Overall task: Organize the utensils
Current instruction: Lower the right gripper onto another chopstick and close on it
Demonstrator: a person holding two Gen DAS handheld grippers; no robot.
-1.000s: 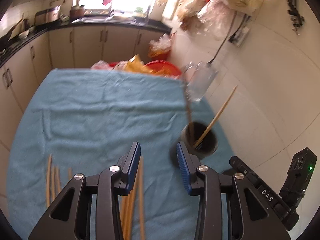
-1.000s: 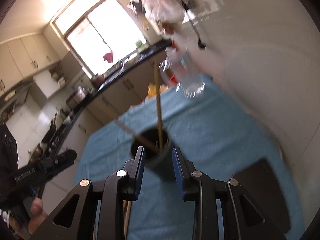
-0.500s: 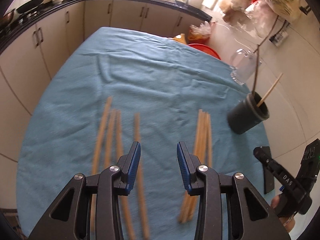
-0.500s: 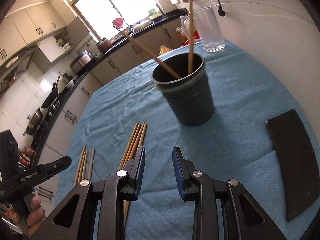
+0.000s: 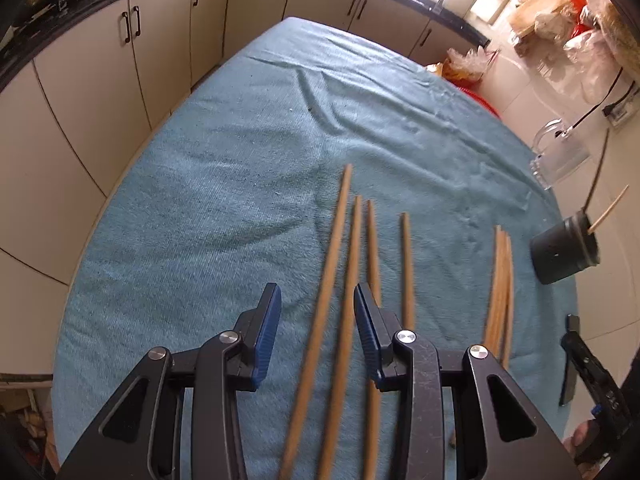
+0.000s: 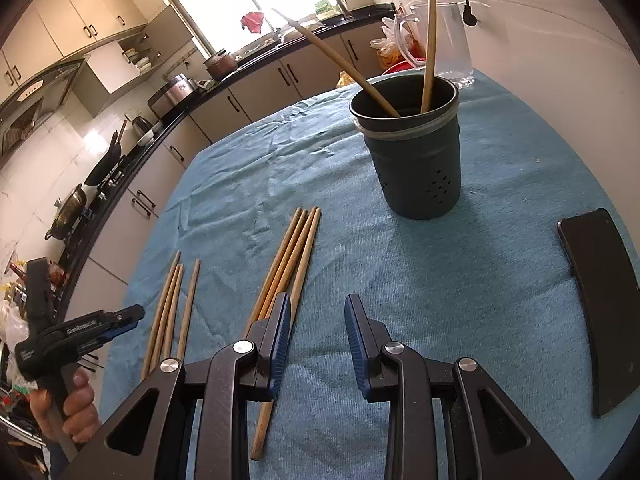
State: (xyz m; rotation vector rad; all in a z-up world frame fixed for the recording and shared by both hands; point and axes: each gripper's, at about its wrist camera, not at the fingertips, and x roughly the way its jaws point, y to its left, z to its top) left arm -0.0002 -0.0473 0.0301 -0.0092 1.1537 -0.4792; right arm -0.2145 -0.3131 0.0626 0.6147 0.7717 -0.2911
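Note:
Several wooden chopsticks lie on the blue cloth in two groups: a left group (image 5: 340,280) (image 6: 168,308) and a right bundle (image 5: 500,284) (image 6: 290,256). A dark holder cup (image 6: 416,152) (image 5: 564,252) stands upright with two chopsticks (image 6: 428,40) in it. My left gripper (image 5: 316,336) is open and empty, low over the left group, two chopsticks between its jaws. My right gripper (image 6: 316,344) is open and empty, just right of the bundle's near end. The left gripper also shows in the right wrist view (image 6: 120,316).
A black phone (image 6: 604,300) lies on the cloth (image 5: 240,184) to the right of the cup. A clear glass mug (image 5: 560,156) stands behind the cup near the tiled wall. Kitchen cabinets and a counter run along the left and far side.
Both grippers pulled back from the cup and dropped toward the cloth. The left one moved left over the left chopstick group; the right one now sits beside the bundle.

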